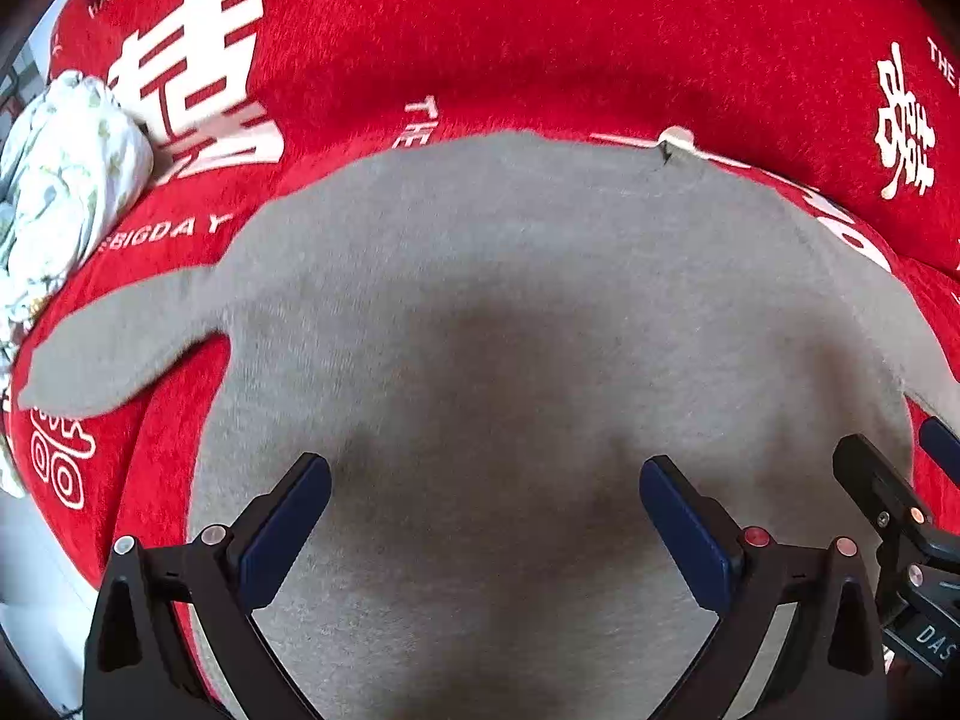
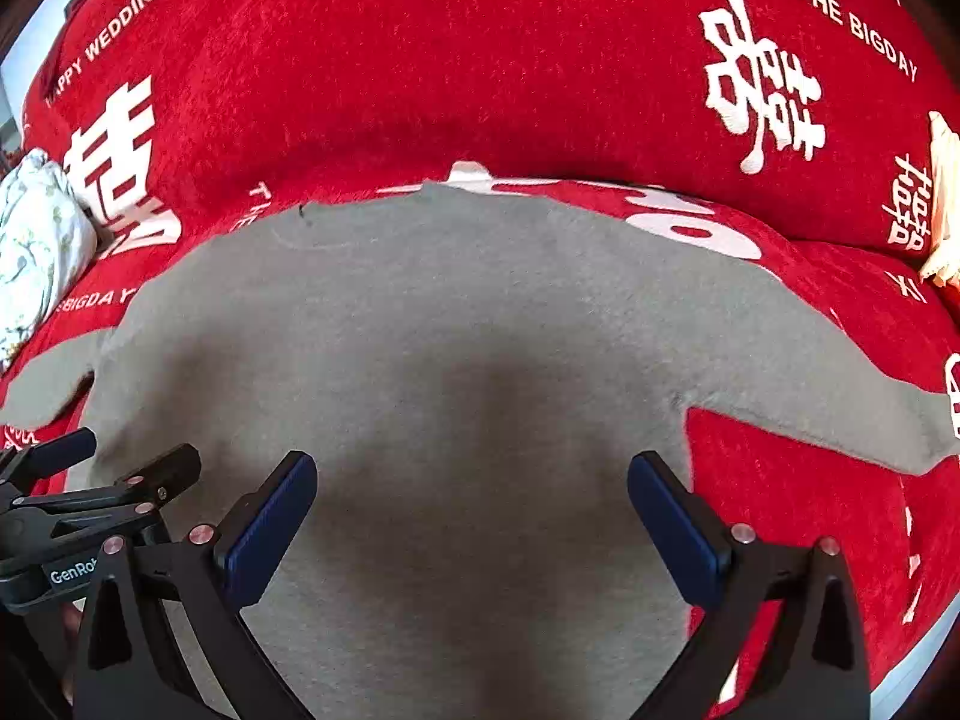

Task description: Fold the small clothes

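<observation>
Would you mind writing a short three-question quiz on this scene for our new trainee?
1. True or false: the grey top lies spread flat on the red cover with both sleeves out.
2. Which describes the left gripper? A) shut on a sleeve B) open above the top C) out of view
3. Fill in: the bundle of white patterned cloth lies to the ____ of the top.

Key
1. True; the sleeves stretch to either side.
2. B; the right gripper is open too, holding nothing.
3. Left.
</observation>
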The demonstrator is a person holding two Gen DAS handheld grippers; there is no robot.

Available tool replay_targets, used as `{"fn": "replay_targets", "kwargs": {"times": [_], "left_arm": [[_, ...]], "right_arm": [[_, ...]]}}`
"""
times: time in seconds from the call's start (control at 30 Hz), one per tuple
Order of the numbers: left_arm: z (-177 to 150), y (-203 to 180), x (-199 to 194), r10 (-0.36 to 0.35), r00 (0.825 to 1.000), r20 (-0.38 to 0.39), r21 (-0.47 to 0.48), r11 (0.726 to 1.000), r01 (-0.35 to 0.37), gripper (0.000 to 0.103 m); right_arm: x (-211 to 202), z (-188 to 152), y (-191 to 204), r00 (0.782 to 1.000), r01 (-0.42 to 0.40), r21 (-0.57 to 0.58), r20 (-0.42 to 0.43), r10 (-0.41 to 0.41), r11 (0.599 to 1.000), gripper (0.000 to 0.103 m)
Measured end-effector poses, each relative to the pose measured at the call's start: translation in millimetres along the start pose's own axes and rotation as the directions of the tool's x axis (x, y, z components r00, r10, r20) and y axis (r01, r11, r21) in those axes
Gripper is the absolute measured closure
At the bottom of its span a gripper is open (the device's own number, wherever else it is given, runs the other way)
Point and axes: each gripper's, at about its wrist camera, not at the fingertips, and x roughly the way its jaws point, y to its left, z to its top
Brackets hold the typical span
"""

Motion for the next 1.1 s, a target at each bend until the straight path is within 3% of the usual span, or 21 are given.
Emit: {"fn": "replay_targets", "kwargs": {"times": [0.67,1.1], "left_arm": [[22,-76,-8,0.011,1.0,0.019,0.11,0.994,-0.013,0.0],[31,-136,1,-0.011,1.0,-0.025,0.168,0.986,0.015,0.0]], "right_arm": [[-19,23,-91,0.997,0.051,0.13,0.056,-0.059,0.99,0.0],[-14,5,-172,0.99,0.115,0.235,0.058,-0.132,0.965,0.0]]}}
